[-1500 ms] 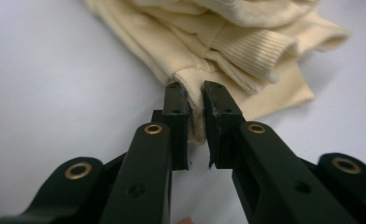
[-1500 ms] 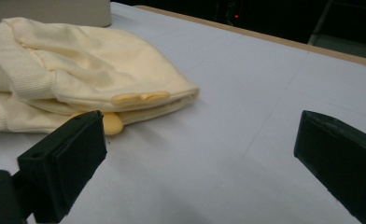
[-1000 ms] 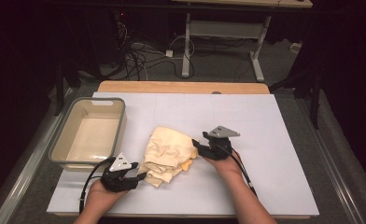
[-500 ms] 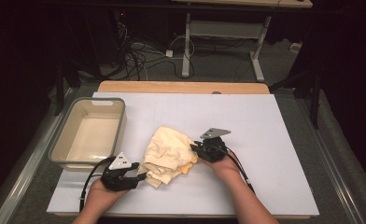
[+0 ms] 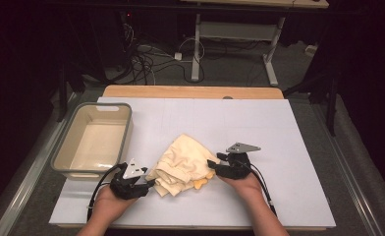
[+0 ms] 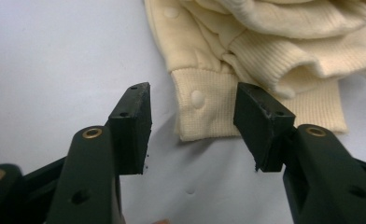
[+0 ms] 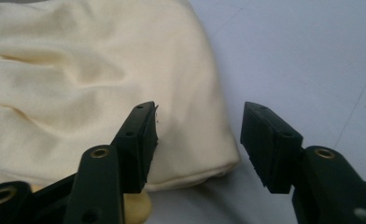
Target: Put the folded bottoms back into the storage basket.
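A cream garment (image 5: 183,160) lies crumpled near the table's front. My left gripper (image 5: 149,183) rests at its lower left corner. In the left gripper view the gripper (image 6: 193,100) is open, and a ribbed cuff (image 6: 204,109) with a snap lies just beyond the gap, untouched. My right gripper (image 5: 212,164) sits at the garment's right edge. Its jaws have just been opening. In the right gripper view the gripper (image 7: 198,116) stands open, and the garment's folded edge (image 7: 209,140) reaches partway into the gap without being pinched.
A beige plastic tub (image 5: 126,132) with nothing in it stands at the left of the white table cover (image 5: 279,128). A wooden strip (image 5: 190,91) runs along the far edge. Cables and a desk frame lie on the floor beyond.
The right gripper drifted left against the garment, then came back a little right and nearer. The left hand and gripper have stayed where they were.
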{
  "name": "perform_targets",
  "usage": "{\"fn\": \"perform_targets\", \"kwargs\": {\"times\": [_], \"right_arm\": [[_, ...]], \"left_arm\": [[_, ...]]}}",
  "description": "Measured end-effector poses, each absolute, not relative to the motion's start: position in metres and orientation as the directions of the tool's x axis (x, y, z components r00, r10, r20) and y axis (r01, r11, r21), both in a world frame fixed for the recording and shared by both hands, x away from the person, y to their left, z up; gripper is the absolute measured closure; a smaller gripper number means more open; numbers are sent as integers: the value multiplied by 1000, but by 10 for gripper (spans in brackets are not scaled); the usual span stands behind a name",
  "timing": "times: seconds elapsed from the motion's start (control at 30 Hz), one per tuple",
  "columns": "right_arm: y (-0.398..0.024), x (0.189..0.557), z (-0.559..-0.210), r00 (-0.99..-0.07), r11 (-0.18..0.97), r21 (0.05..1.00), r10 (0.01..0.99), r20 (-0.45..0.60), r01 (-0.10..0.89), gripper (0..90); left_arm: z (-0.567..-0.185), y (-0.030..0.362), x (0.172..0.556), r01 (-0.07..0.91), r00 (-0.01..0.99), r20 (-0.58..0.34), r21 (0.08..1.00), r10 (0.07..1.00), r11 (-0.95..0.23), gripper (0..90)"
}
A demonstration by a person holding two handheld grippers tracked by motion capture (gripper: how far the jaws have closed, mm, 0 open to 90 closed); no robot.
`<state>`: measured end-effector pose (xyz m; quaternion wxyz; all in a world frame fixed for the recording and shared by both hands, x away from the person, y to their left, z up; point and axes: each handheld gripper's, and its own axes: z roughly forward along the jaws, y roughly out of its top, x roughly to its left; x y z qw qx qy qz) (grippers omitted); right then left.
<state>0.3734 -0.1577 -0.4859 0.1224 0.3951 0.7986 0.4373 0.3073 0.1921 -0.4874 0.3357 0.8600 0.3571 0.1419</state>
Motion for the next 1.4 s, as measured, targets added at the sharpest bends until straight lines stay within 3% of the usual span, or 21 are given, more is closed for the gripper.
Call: {"fn": "perform_targets", "kwargs": {"times": [0.07, 0.13, 0.33, 0.47, 0.8, 1.13, 1.27, 1.4], "right_arm": [[-155, 374, -486, -655, 319, 796, 745, 125, 515, 416], [-153, 375, -487, -660, 336, 786, 742, 117, 518, 421], [-149, 376, -489, -689, 377, 765, 715, 118, 522, 644], [-149, 375, -489, -707, 388, 769, 698, 115, 508, 736], [-148, 368, -488, -722, 406, 793, 689, 62, 455, 785], [-147, 356, -486, -710, 401, 840, 704, -28, 365, 789], [-148, 355, -484, -699, 339, 856, 714, 37, 391, 789], [-145, 354, -480, -695, 334, 862, 718, 29, 381, 792]], "left_arm": [[-487, 192, 312, 561, 697, -51, 661, 716, -499, 460], [-487, 192, 315, 579, 694, -78, 650, 716, -492, 467], [-480, 186, 322, 614, 709, -124, 592, 694, -521, 627], [-477, 182, 323, 612, 724, -121, 566, 679, -552, 732], [-464, 165, 329, 583, 763, -14, 446, 646, -679, 761], [-453, 155, 340, 597, 778, -12, 321, 628, -735, 766], [-449, 151, 345, 600, 783, -13, 279, 621, -750, 769], [-447, 147, 346, 576, 803, 8, 246, 596, -780, 769]]}}
